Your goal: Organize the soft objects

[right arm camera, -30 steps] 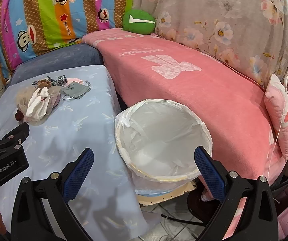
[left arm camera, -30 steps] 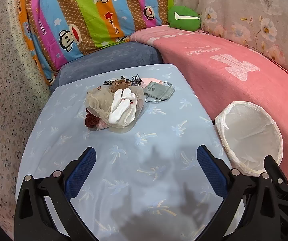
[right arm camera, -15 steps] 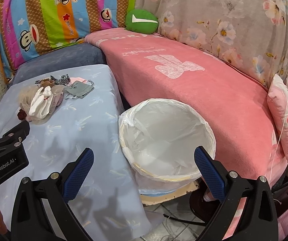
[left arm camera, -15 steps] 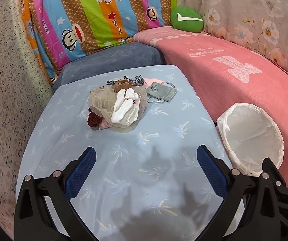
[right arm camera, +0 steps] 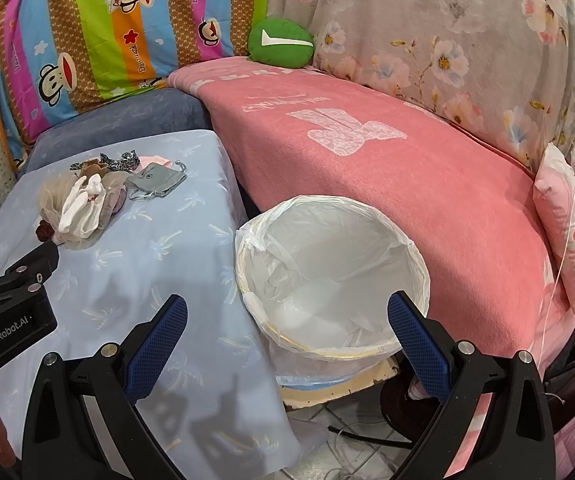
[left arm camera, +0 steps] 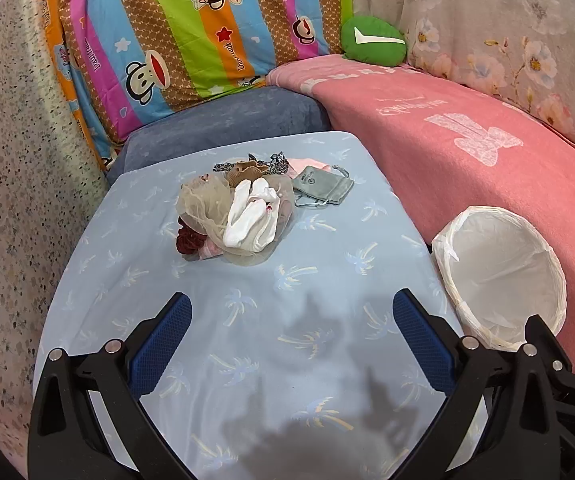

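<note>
Pile of soft items (left arm camera: 233, 216) sits mid-table, well ahead of left gripper (left arm camera: 291, 344), which is spread wide, holding nothing, over bare light-blue palm-print tablecloth (left arm camera: 295, 360). Right gripper (right arm camera: 287, 340) also released, empty, over the bin (right arm camera: 415, 264) beside the table; pile (right arm camera: 79, 204) far off to its left. Pile: white socks (left arm camera: 249, 216) on sheer beige mesh puff (left arm camera: 203, 204), dark red scrunchie (left arm camera: 187, 240), leopard-print strip (left arm camera: 275, 162). Grey flat drawstring pouch (left arm camera: 321, 190) just beside. Bin round, lined with crinkly white plastic.
</note>
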